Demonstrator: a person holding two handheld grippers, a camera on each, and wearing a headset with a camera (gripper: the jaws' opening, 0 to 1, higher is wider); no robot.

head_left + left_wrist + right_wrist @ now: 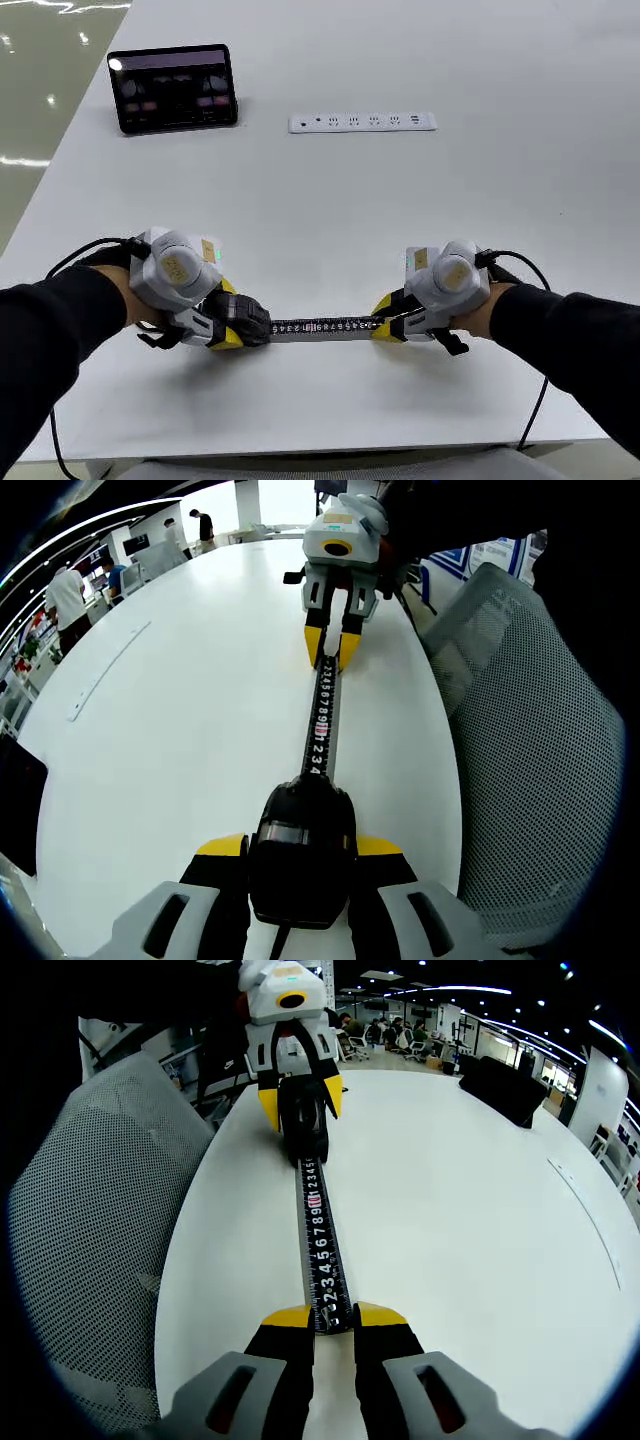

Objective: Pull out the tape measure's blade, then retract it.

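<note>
Okay, my left tool [300,848] clamps the chunky black plastic tape measure case [245,320] near the white tabletop [350,200] front edge while my right tool [333,1317] pinches the tip of its thin numbered steel blade [318,1230], probably springy, so grip the end.

tape measure [244,320]: black case | blade [325,326]: extended, straight, numbered

The black tape measure case [303,850] looks like glossy plastic, its pale numbered blade [318,1250] faintly shiny. The white tabletop [400,200] is smooth and matt.
</note>
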